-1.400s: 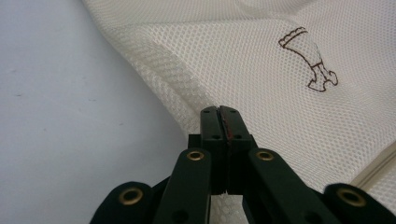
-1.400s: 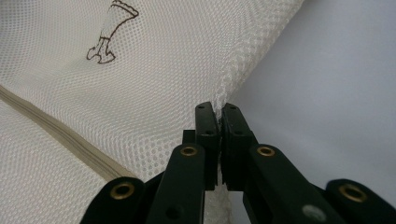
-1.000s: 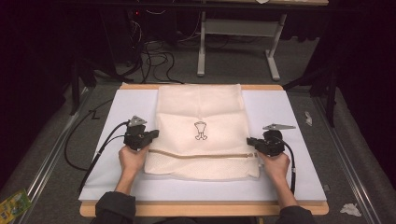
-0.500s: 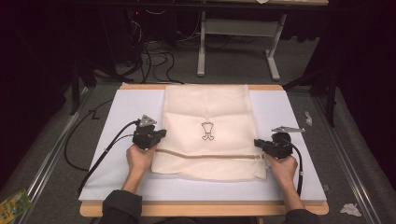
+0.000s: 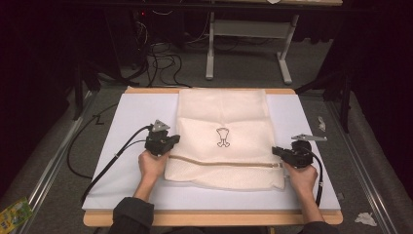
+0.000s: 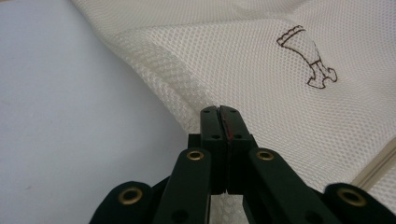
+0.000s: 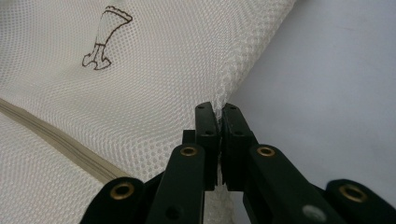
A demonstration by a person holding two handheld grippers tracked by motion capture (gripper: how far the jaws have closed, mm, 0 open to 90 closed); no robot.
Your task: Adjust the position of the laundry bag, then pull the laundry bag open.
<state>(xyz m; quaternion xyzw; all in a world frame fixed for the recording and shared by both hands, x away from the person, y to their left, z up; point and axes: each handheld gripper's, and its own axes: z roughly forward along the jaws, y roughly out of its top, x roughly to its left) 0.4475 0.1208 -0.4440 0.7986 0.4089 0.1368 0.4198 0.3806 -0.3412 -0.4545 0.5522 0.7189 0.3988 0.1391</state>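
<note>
Pinching the mesh bag at both side edges.
We are clamping the left claw and right claw on its mesh as it is lying flat on the white bench, spread between them.

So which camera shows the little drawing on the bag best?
The left gripper view: the drawing is biggest and sharp there. The right gripper view shows it nearly as clearly, seen from the other side. In the high view it is tiny.

Pretty dim room, only the white table is lit from above and the surroundings go black. High view's soft; close-ups blur at the bottom.
</note>
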